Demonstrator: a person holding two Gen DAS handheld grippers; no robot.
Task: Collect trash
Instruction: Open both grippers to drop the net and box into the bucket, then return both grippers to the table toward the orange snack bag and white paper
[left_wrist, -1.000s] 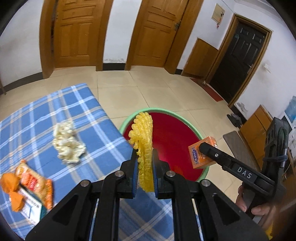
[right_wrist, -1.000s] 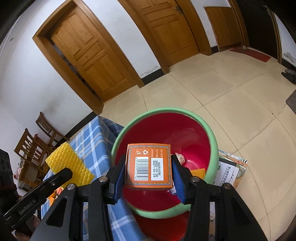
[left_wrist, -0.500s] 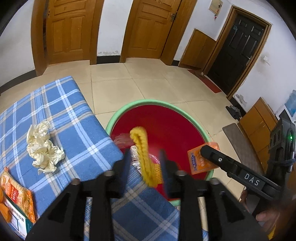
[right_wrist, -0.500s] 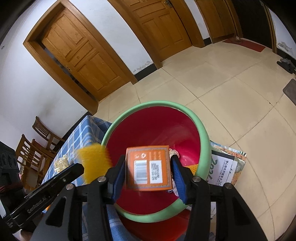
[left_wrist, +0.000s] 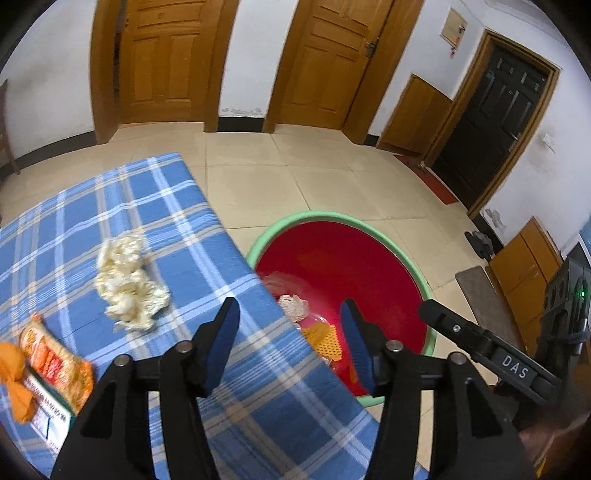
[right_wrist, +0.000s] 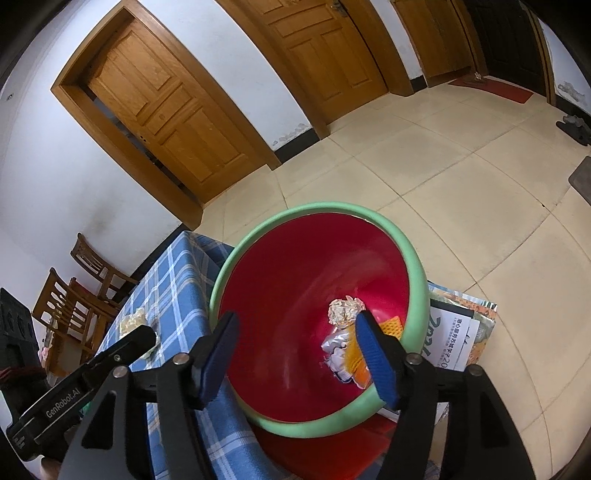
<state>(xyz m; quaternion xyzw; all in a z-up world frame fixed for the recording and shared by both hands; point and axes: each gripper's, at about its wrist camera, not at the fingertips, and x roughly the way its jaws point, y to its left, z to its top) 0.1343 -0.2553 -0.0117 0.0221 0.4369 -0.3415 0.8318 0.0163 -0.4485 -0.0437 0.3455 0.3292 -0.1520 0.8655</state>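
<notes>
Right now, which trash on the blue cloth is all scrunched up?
The pale crumpled paper wad, lying alone mid-cloth. The orange snack wrapper near the edge lies flat.

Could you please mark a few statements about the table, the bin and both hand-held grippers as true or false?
1. The left hand-held gripper holds a yellow sponge. False: its jaws, which have just been opening, are empty.
2. Crumpled paper lies on the blue checked tablecloth. True.
3. The red bin is empty. False: trash lies in its bottom.
4. The right hand-held gripper is open and empty above the bin. True; its jaws have just been opening.
5. The bin's rim is green. True.
</notes>
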